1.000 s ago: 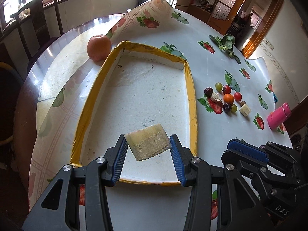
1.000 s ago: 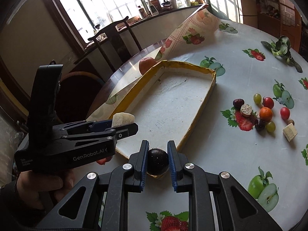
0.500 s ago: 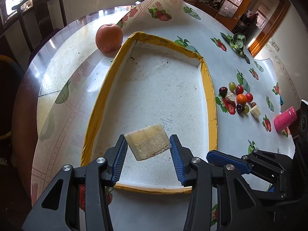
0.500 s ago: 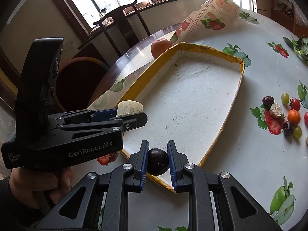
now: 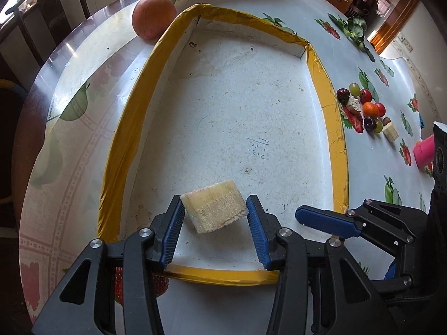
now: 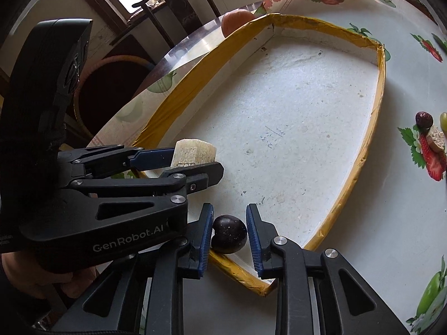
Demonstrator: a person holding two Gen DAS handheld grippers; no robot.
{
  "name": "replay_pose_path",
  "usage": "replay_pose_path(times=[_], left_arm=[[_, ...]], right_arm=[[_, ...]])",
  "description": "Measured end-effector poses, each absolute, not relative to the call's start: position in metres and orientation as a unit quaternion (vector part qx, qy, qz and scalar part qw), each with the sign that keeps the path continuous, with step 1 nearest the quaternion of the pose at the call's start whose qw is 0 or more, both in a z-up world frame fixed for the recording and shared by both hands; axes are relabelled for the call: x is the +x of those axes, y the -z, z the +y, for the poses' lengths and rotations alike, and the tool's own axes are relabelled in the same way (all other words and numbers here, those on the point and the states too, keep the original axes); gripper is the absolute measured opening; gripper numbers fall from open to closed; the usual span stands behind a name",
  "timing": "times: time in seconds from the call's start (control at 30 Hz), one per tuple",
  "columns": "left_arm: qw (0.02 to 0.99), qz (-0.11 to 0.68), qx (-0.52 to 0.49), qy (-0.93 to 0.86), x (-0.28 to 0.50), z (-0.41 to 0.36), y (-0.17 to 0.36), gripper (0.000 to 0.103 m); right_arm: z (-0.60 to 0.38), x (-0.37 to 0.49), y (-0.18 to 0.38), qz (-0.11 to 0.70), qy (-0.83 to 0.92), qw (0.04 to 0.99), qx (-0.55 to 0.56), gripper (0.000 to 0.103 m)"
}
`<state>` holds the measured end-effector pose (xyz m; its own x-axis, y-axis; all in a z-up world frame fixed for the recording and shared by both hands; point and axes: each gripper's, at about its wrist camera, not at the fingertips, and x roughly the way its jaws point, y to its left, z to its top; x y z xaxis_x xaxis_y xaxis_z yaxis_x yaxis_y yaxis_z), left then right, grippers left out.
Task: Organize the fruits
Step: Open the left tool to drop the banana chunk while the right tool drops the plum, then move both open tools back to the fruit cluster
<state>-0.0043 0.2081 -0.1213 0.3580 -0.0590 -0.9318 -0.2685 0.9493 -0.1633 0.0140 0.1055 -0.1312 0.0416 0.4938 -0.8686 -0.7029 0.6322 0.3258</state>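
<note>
A shallow white tray with a yellow taped rim (image 5: 332,117) lies on the table and also shows in the right wrist view (image 6: 360,164). My left gripper (image 5: 214,220) is shut on a pale, fibrous fruit chunk (image 5: 213,209) and holds it over the tray's near end; both show in the right wrist view, gripper (image 6: 195,162) and chunk (image 6: 192,150). My right gripper (image 6: 229,234) holds a dark purple round fruit (image 6: 229,237) over the tray's near rim; the right pad stands slightly off it. The right gripper's finger (image 5: 327,222) shows in the left wrist view.
A peach (image 5: 153,16) sits outside the tray's far left corner. A cluster of small fruits (image 5: 366,109) lies on the fruit-print tablecloth right of the tray, partly seen in the right wrist view (image 6: 431,136). A pink cup (image 5: 423,150) stands further right. Chairs stand behind the table.
Both grippers have moved forward over the tray's near end with their fruits. The right gripper's jaws have spread slightly around the dark fruit.
</note>
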Motion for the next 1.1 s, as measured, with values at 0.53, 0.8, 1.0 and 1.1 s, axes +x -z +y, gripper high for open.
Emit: replay_pose_path(times=[0.53, 0.8, 1.0, 1.1], left_arm=[[0.834, 0.528, -0.143, -0.069, -0.005, 0.198, 0.084, 0.061], [0.844, 0.519, -0.132, -0.044, 0.001, 0.166, 0.067, 0.061], [0.849, 0.515, -0.117, -0.024, 0.005, 0.138, 0.057, 0.061], [0.849, 0.515, -0.114, -0.013, 0.007, 0.125, 0.055, 0.061]], right_arm=[[0.062, 0.007, 0.086, 0.517, -0.423, 0.741, -0.065, 0.052], [0.014, 0.009, 0.072, 0.508, -0.392, 0.766, -0.042, 0.052], [-0.028, 0.01, 0.072, 0.51, -0.361, 0.781, -0.022, 0.052], [-0.047, 0.012, 0.072, 0.51, -0.347, 0.787, -0.011, 0.052]])
